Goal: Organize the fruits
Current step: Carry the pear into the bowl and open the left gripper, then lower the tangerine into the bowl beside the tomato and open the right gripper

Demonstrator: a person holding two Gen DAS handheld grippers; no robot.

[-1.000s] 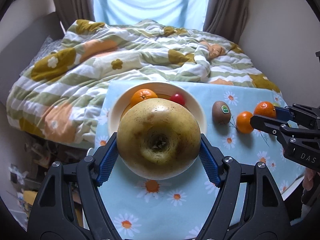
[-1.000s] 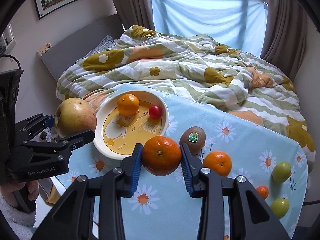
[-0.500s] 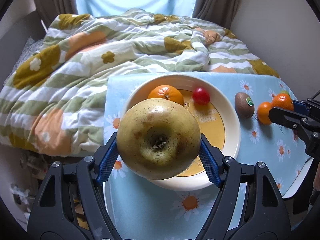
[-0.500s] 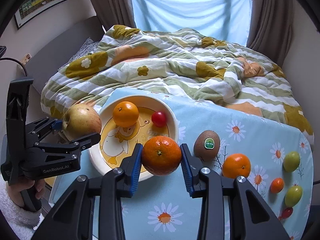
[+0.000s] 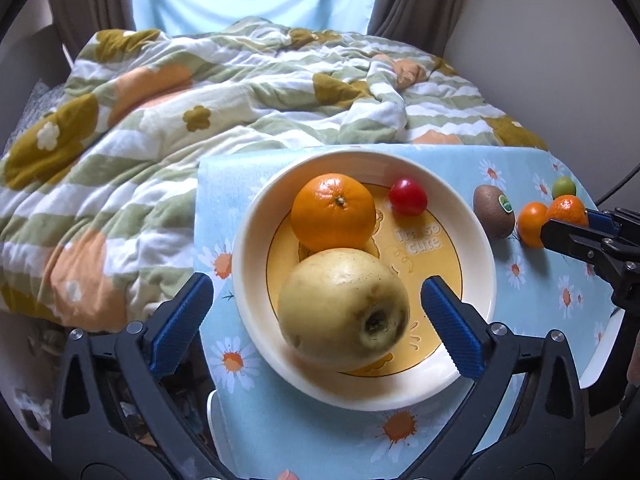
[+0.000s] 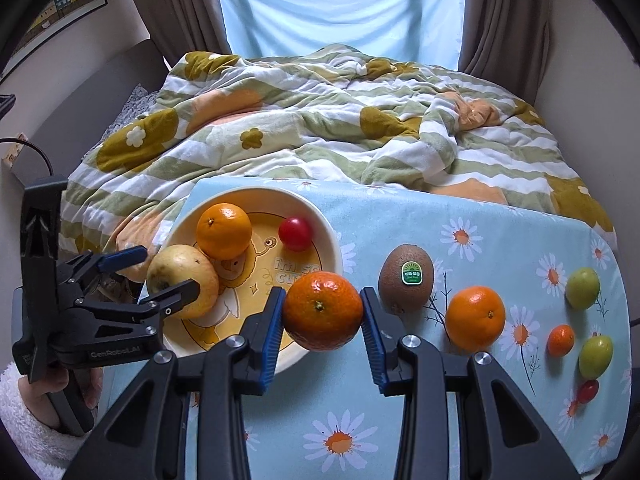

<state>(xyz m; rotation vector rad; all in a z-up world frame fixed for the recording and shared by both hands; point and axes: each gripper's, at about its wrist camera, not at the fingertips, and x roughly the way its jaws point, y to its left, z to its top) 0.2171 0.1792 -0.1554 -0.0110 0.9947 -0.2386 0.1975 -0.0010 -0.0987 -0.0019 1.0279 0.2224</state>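
Left hand-held gripper (image 5: 316, 320) spread around bowl's apple (image 5: 344, 308); right hand-held gripper (image 6: 322, 322) clamps a mandarin (image 6: 322, 316) beside kiwi (image 6: 406, 280).

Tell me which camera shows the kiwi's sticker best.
The right wrist view: the kiwi faces it, its green sticker square-on and unobstructed. In the left wrist view the kiwi sits far off to the side, its sticker at the edge, skewed.
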